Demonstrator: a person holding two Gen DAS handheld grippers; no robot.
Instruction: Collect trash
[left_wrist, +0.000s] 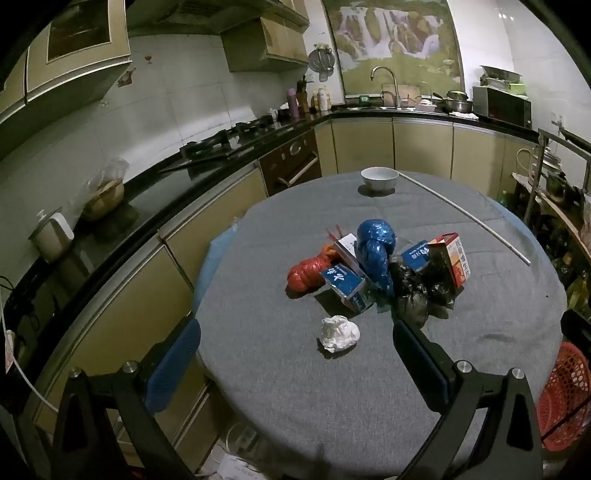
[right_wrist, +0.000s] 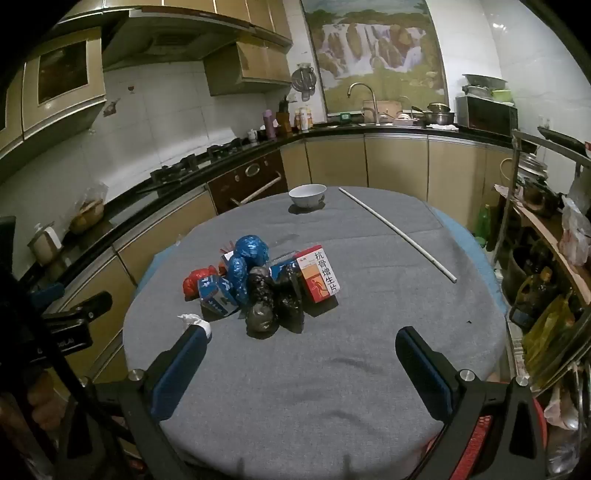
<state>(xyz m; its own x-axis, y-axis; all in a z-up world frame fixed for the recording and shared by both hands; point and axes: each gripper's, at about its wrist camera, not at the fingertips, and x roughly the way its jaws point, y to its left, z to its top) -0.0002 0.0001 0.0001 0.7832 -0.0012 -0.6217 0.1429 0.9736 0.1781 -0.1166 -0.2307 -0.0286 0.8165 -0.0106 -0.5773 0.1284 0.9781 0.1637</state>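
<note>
A pile of trash lies mid-table on the grey cloth (left_wrist: 369, 387): a white crumpled tissue (left_wrist: 339, 333), a red bag (left_wrist: 308, 275), a blue knotted bag (left_wrist: 376, 251), black bags (left_wrist: 413, 291), a blue-white carton (left_wrist: 347, 286) and an orange medicine box (left_wrist: 456, 258). My left gripper (left_wrist: 295, 339) is open and empty, just short of the tissue. My right gripper (right_wrist: 301, 339) is open and empty, near the black bags (right_wrist: 273, 299); the orange box (right_wrist: 318, 273), blue bag (right_wrist: 245, 262) and tissue (right_wrist: 194, 320) show there too.
A white bowl (left_wrist: 379, 178) and a long white rod (left_wrist: 465, 216) lie at the table's far side. A red plastic basket (left_wrist: 563, 398) stands low at the right. Kitchen counters (left_wrist: 122, 218) run left and behind; a cluttered shelf rack (right_wrist: 546, 258) is right.
</note>
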